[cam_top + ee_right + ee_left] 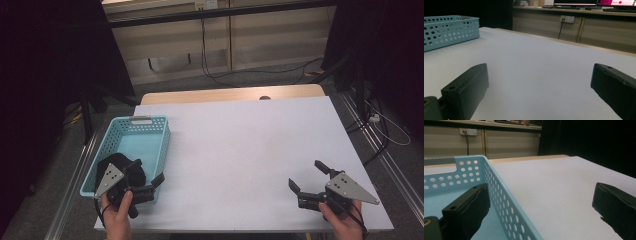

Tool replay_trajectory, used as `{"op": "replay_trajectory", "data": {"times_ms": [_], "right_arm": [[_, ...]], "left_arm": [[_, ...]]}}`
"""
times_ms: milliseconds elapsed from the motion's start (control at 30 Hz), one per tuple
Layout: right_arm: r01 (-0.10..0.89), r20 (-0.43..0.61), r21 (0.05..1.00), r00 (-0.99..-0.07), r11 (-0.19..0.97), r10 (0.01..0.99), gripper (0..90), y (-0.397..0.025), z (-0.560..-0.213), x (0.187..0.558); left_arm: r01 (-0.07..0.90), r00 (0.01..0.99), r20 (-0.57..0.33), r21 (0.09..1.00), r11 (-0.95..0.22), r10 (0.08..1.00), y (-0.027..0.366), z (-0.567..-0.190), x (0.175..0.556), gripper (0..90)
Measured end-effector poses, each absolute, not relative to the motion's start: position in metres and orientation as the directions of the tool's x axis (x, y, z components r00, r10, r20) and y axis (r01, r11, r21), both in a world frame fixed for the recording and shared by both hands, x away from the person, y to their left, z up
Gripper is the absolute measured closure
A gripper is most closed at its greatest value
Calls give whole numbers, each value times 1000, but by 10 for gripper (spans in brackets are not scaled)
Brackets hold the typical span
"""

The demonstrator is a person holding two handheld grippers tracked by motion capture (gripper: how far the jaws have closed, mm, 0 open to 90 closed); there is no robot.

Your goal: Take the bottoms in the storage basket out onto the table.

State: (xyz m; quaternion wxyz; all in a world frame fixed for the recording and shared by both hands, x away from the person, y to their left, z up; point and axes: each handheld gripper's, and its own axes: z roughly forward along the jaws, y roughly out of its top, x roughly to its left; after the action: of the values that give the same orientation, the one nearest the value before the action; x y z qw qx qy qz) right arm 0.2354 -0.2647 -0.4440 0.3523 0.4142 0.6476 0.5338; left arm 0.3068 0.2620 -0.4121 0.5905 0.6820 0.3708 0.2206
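A light blue perforated basket [150,131] [501,197] [449,30] stands at the table's left front. A black, cloth-like lump [116,161] lies in its near end, partly hidden by my left gripper. My left gripper [148,171] [541,187] is open and straddles the basket's right wall near the front corner. One jaw is inside the basket and the other is over the table. My right gripper [304,173] [540,66] is open just above the white tabletop at the front right, with nothing between its jaws.
The white tabletop [240,145] has a wooden strip [225,94] along its far edge. Metal rails [380,150] run along both sides of the table. Cables [210,70] lie on the floor beyond, before a cabinet wall.
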Motion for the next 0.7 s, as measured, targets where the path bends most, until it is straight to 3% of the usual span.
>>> {"op": "replay_trajectory", "data": {"times_ms": [700], "right_arm": [[164, -12, 983, -397, 84, 918, 5, -268, -445, 230]], "left_arm": [[258, 641, -147, 966, -31, 753, 260, -405, 310, 19]]}}
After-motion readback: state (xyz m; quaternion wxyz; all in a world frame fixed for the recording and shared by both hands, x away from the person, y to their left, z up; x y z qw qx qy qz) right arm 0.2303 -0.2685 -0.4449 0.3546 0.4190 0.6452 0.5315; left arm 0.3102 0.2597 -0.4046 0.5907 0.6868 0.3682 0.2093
